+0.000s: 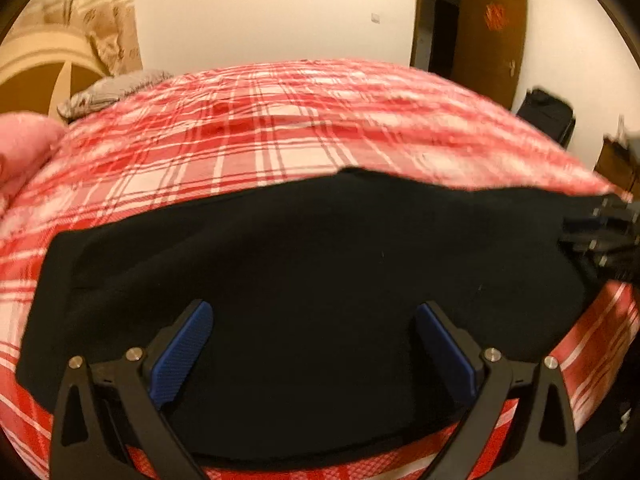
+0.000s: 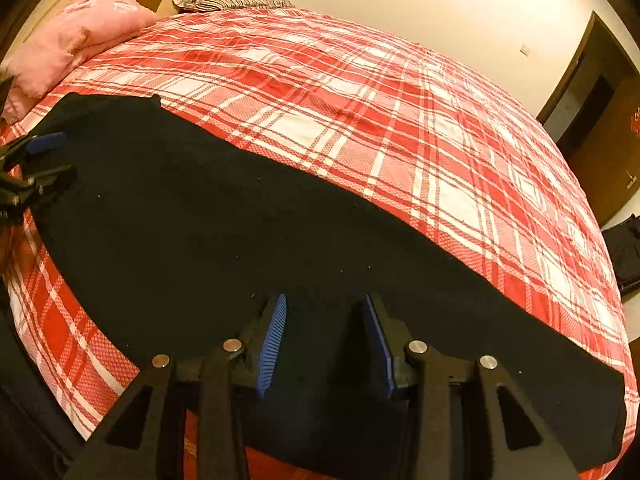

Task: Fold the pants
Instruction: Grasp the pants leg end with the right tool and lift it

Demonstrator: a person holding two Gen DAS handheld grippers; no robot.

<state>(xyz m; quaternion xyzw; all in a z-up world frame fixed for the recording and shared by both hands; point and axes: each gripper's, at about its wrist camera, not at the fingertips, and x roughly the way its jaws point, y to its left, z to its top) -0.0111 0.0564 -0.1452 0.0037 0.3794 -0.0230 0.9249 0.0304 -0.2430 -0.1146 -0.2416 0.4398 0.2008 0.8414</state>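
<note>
We see the black pants (image 1: 304, 264) lying spread flat along the near edge of the bed (image 1: 280, 128), which is covered in a red and white plaid sheet.

Our left gripper (image 1: 312, 316) hangs over the middle of the dark cloth with its jaws spread wide. Both blue pads (image 1: 182, 354) stand clear and bare, nothing is pinched between them, and whether the tips touch the fabric we cannot tell.

Our right gripper (image 2: 325, 312) points down over the pants (image 2: 224, 232) nearer the other end. Its jaws stand partly apart, narrower than the left pair, with only a gap between the ribbed blue pads (image 2: 272, 344). The cloth lies under them, not gripped.

In the right wrist view the left gripper (image 2: 48, 156) shows at the far left edge, over the end of the pants. In the left wrist view the right gripper (image 1: 604, 236) is a blurred dark shape at the right edge.

A pink blanket (image 2: 76, 36) and a striped pillow (image 2: 236, 0) lie by the headboard.
</note>
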